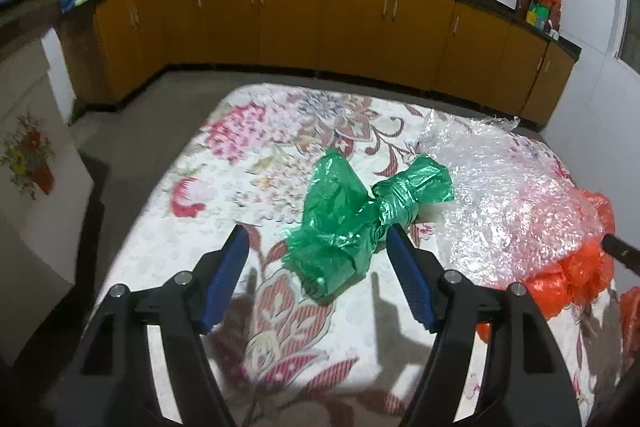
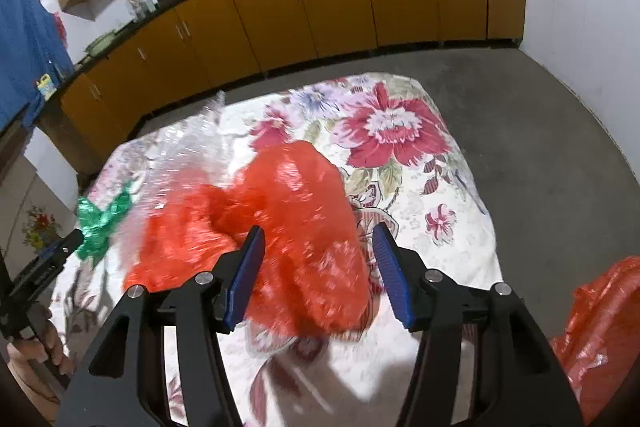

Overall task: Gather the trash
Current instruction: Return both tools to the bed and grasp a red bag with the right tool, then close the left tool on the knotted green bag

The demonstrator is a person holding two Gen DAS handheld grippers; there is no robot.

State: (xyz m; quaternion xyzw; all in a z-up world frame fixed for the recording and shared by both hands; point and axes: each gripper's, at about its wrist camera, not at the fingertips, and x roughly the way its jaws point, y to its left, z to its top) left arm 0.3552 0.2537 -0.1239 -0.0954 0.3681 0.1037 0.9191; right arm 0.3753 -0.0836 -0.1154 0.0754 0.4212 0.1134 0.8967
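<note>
Reaching for trash on the floral cloth (image 1: 224, 195), we held the left gripper (image 1: 316, 267) open around the green bag (image 1: 344, 219), the right gripper (image 2: 318, 259) open around the orange bag (image 2: 292, 203).

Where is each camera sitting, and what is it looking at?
Left wrist: on the left gripper, looking down past its open fingers at the green bag.
Right wrist: on the right gripper, open, looking down at the red bag; a hand shows at the left edge.
Both show the flowered cloth, clear plastic and orange cabinets.
</note>
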